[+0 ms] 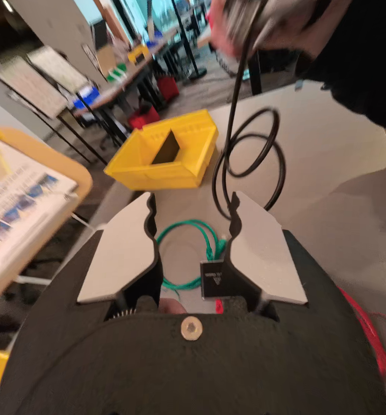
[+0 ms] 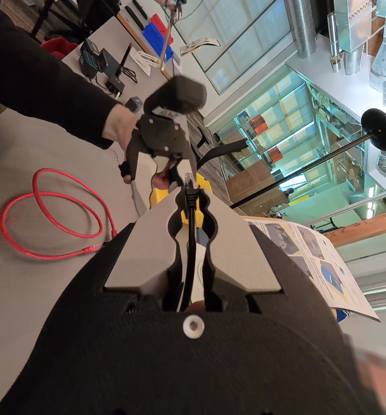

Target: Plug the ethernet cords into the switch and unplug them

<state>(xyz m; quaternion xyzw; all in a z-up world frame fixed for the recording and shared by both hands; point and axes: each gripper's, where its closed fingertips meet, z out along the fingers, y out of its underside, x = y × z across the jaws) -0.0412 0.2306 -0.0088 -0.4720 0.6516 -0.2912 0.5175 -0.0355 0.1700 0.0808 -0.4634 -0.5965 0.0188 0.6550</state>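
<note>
Three cords: I count black, green and red on the grey table (image 1: 322, 157).
Right gripper (image 2: 191, 190): I have it pinching the black cord (image 2: 191, 235) just behind its plug, raised off the table; the clear plug tip sticks out past the fingertips.
Black cord, slack: it hangs down and lies in loops beside the yellow bin (image 1: 165, 157).
Left gripper (image 1: 193, 202): I see its fingers spread, nothing between them, above the table.
Switch (image 1: 212, 278): small black box, partly behind my right finger.
Green cord (image 1: 183, 226): coiled, its plug ends at the switch; plugged or not, I cannot tell.
Red cord (image 2: 52, 213): looped loose on the table, plug end free.
</note>
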